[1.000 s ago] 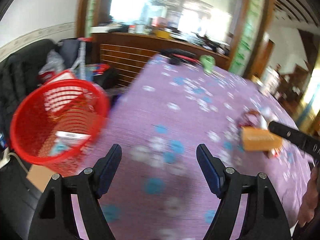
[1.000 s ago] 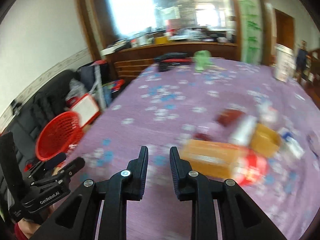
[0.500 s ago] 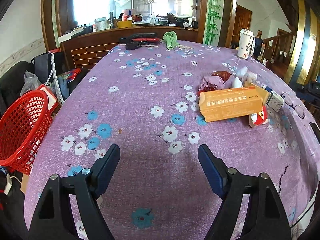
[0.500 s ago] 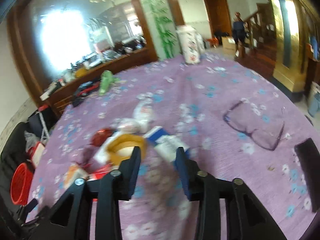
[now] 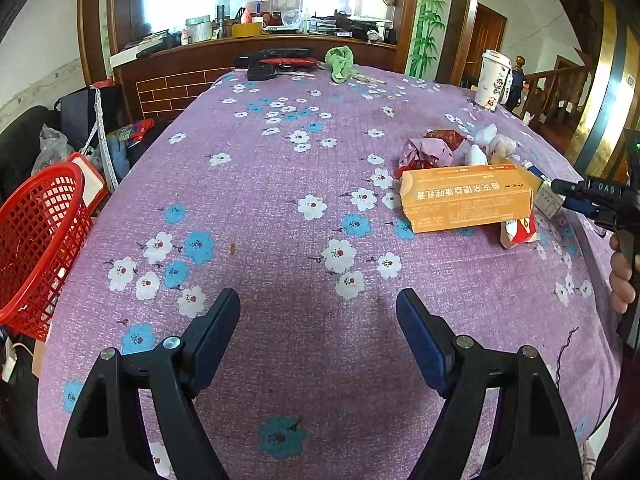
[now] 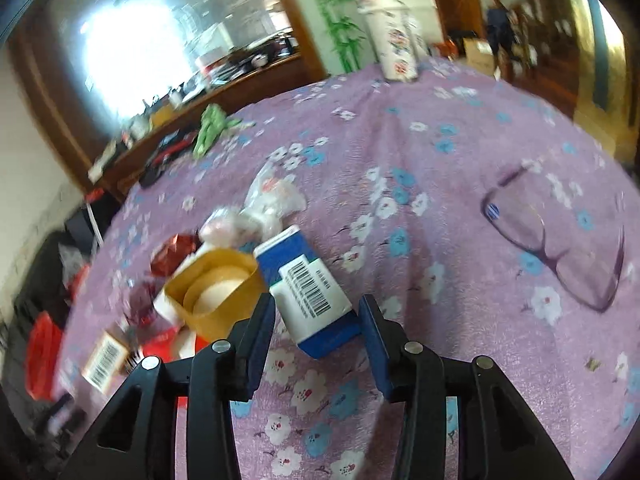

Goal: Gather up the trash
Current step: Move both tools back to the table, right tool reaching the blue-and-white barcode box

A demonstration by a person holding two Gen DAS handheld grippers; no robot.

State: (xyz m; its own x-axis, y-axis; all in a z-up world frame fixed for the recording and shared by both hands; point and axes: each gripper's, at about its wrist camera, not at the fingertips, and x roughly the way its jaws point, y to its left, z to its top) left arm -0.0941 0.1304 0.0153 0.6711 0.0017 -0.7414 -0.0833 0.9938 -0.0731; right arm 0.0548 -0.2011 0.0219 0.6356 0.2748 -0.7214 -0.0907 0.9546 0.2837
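Two handheld grippers work over a table covered in a purple cloth point(image 5: 280, 184) printed with white and blue flowers. The left gripper point(image 5: 318, 322) hovers over a bare stretch of the cloth with its jaws spread wide and nothing between them. A red mesh basket point(image 5: 38, 240) stands off the table's left edge, well apart from the litter.

The trash lies in a loose heap on the right side of the table: a long orange carton point(image 5: 466, 202), crumpled red and pink wrappers point(image 5: 426, 152), white plastic wrappers point(image 6: 272, 204), and a yellow open-ended box point(image 6: 216, 288) with a pale roll inside.

The right gripper point(image 6: 318, 320) points down at a blue and white box point(image 6: 310, 288) with a barcode, which lies on the cloth beside the yellow box. Its jaws are opening, and the near end of the box sits between the fingers; the pads do not appear to press it.

A tall patterned cup point(image 5: 492, 80) stands at the far right edge, a green cloth point(image 5: 339, 63) lies at the far end, and clear glasses point(image 6: 556, 248) rest to the right.
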